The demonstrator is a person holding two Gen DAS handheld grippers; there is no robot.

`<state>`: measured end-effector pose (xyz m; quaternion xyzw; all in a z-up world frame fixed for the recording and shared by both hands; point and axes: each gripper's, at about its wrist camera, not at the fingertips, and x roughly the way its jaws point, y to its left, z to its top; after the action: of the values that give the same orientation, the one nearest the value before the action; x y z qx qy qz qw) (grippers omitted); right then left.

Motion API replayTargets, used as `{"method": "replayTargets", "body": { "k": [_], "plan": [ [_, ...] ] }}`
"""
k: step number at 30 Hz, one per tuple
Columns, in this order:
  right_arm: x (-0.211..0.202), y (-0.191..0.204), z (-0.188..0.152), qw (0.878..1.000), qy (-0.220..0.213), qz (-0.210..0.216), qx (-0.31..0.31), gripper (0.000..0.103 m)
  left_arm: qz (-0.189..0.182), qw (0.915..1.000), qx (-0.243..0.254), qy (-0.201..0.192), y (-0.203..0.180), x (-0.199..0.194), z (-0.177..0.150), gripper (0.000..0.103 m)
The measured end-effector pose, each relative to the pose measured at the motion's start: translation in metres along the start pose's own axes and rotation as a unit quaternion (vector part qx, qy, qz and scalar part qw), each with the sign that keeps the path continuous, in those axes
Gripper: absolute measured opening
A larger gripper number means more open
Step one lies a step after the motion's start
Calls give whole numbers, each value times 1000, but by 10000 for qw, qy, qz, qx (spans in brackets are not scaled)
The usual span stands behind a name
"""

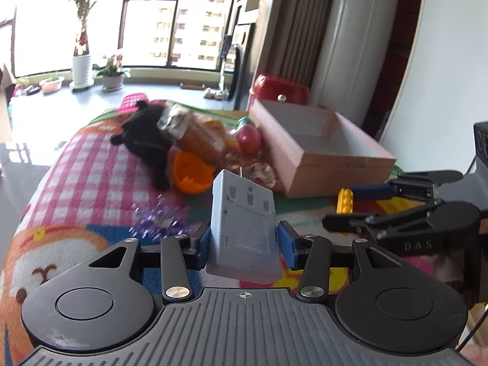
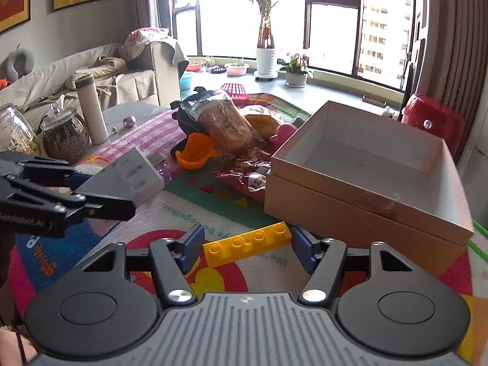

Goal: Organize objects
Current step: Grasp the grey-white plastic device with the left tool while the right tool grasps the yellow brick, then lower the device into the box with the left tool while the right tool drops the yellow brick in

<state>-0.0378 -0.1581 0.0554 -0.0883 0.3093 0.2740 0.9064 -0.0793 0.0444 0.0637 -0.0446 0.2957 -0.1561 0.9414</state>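
Living-room table under a colourful cartoon mat [image 2: 244, 204]. Left gripper [image 1: 244, 244]: blue pads clamped on a grey block-shaped adapter [image 1: 244, 228], lifted off the mat. Right gripper [image 2: 247, 244]: pads closed on a yellow toy brick [image 2: 247, 242]. Pink open box [image 2: 375, 164] just beyond the brick; toy pile [image 2: 219, 134] to its left.

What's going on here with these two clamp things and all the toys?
A person is tidying toys off a colourful mat with a handheld gripper in each hand. The left gripper is clamped on a pale grey plug adapter, lifted clear of the mat. The right gripper has a yellow building brick between its blue pads. The open pink box beside them is empty, and a pile of toys lies beyond it.
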Motion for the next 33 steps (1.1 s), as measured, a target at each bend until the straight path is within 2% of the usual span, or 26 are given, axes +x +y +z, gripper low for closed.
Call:
{"method": "replayTargets", "body": {
  "k": [3, 6, 8, 10, 12, 14, 17, 21, 22, 23, 25, 27, 30, 33],
  "plan": [
    [-28, -10, -6, 9996, -180, -167, 154, 63, -277, 9980, 278, -496, -29, 6, 43, 51],
    [-45, -20, -9, 9980, -326, -448, 291, 63, -688, 9917, 360, -1020, -58, 30, 93, 51],
    [-55, -26, -9, 9962, -468, -645, 352, 63, -902, 9913, 415, -862, -72, 65, 119, 54],
    [-62, -32, -10, 9945, -557, -772, 436, 63, -529, 9952, 573, -593, -84, 105, 129, 53],
    [-68, -39, -9, 9928, -623, -882, 523, 63, -354, 9965, 523, -539, -84, 123, 125, 50],
    [-74, -47, -7, 9904, -744, -992, 611, 63, -584, 9960, 238, -626, -75, 119, 116, 50],
    [-77, -64, 4, 9869, -911, -1104, 739, 63, -686, 9941, 47, -841, -56, 93, 96, 50],
    [-60, -84, 39, 9806, -1189, -1310, 840, 64, -641, 9938, 313, -848, -40, 56, 67, 50],
    [-53, -89, 48, 9786, -1251, -1359, 901, 76, -572, 9941, 453, -805, -38, 48, 59, 50],
    [-45, -95, 56, 9778, -1233, -1396, 963, 94, -471, 9943, 600, -749, -33, 39, 51, 50],
    [-33, -100, 63, 9749, -1240, -1471, 1121, 99, -270, 9944, 841, -588, -24, 27, 35, 51],
    [-22, -97, 61, 9780, -1126, -1325, 1156, 100, -111, 9957, 850, -360, -8, 18, 20, 51],
    [-7, -74, 40, 9843, -834, -1075, 1128, 103, 201, 9976, 655, -32, 25, 8, 1, 51],
    [1, -50, 10, 9890, -508, -979, 989, 103, 613, 9975, 348, 55, 58, 4, -7, 51]
  ]
}}
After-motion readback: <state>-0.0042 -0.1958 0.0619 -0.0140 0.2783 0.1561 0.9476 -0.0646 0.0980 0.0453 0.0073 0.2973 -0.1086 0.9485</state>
